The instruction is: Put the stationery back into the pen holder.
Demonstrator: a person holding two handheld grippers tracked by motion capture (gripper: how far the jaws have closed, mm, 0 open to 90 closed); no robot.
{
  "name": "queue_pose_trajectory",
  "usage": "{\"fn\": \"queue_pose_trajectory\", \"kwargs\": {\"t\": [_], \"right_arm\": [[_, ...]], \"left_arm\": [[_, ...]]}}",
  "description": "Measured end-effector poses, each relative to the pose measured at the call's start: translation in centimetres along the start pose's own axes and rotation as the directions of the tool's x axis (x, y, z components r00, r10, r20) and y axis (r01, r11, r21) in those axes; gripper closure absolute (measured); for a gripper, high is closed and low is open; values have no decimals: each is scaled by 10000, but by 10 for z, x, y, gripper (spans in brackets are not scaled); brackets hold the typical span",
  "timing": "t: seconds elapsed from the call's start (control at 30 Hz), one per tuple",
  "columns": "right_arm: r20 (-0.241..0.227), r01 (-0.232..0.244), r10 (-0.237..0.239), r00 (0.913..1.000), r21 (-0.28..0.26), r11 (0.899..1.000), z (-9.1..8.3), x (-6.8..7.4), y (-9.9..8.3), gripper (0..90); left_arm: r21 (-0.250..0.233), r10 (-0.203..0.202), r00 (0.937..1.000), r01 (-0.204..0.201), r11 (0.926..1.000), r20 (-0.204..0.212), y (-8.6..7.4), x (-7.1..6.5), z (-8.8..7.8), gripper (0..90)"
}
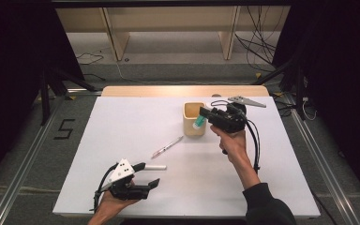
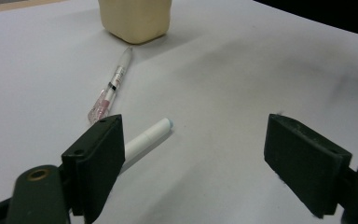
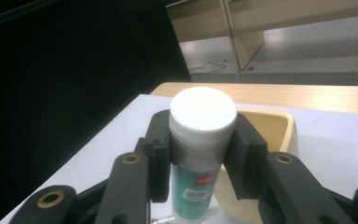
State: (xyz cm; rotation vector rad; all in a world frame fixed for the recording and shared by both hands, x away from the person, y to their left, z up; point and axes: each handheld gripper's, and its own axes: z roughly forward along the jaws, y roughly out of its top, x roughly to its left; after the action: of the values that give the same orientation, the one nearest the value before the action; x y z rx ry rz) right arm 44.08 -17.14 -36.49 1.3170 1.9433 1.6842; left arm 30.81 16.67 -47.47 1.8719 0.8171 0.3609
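i'm seeing a red logo on the teal label of the glue stick [image 3: 200,140], too blurred to read. right gripper [image 1: 202,117] is clamping it, white cap up, over the beige pen cup [image 1: 193,120]. left gripper [image 1: 147,175] is resting released by the white marker [image 1: 157,167] and pen [image 1: 167,146].
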Motion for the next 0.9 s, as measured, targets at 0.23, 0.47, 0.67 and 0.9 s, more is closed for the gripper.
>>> {"fn": "queue_pose_trajectory", "kwargs": {"t": [0.23,0.47,0.67,0.9], "right_arm": [[239,62,-62,9997,-17,10000,10,-1,18,652],[454,91,-88,9989,-47,9999,22,-1,28,652],[576,-158,158,9982,-1,9999,34,-4,30,652],[1108,20,-32,9938,109,9999,45,-6,35,652]], "left_arm": [[-48,-50,10000,50,10000,-72,-3,2,-2,195],[-112,-88,9999,87,9999,-121,-4,3,-3,193],[-56,-30,9999,29,10000,-141,-5,3,-3,184],[-14,-6,9999,6,10000,-111,-5,3,-2,180]]}}
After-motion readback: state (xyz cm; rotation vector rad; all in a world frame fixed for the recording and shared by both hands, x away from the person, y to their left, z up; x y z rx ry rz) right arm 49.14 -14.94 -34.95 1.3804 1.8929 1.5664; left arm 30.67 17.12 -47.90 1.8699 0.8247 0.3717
